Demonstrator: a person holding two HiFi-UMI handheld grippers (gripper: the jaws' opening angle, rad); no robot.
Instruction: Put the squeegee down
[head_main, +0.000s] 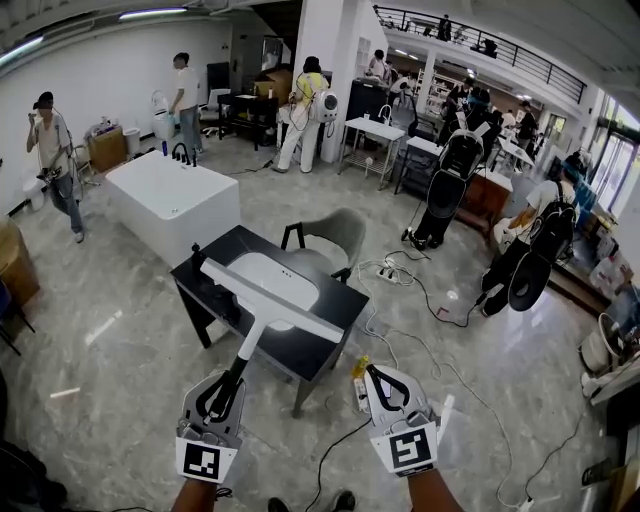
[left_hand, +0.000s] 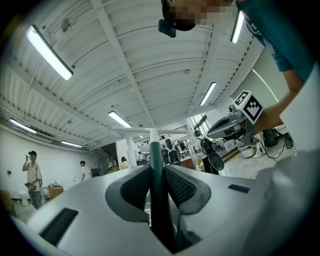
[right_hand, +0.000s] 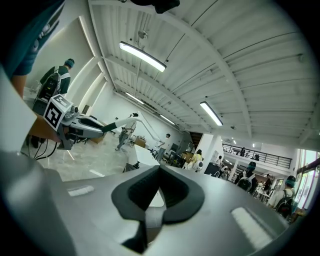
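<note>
Jaws on your left gripper (left_hand: 156, 172) are clamped on the dark handle of the squeegee (left_hand: 153, 150), with the ribbed pads pressing it from either side. The handle runs straight out between them to a white crossbar at its far end. Your right gripper (right_hand: 159, 171) has its jaws brought together with nothing between them, the dark pads meeting at the tip.

You hold both grippers out in front of you side by side and a little apart, each with its marker cube toward you. The squeegee is in the air in your left gripper, reaching forward and away from you. From your head view its long white blade lies across the near part of a black table (head_main: 305, 352), just in front of the white basin (head_main: 270, 272) set into the top. That view does not show whether the blade touches the table.

A grey chair (head_main: 345, 232) stands at the far side of the table. A tangle of cables (head_main: 400, 275) trails over the pale marbled floor (head_main: 120, 300) to your right. Further off on the left is a white block counter (head_main: 170, 200) with a dark tap on it, and people stand around the hall beyond
</note>
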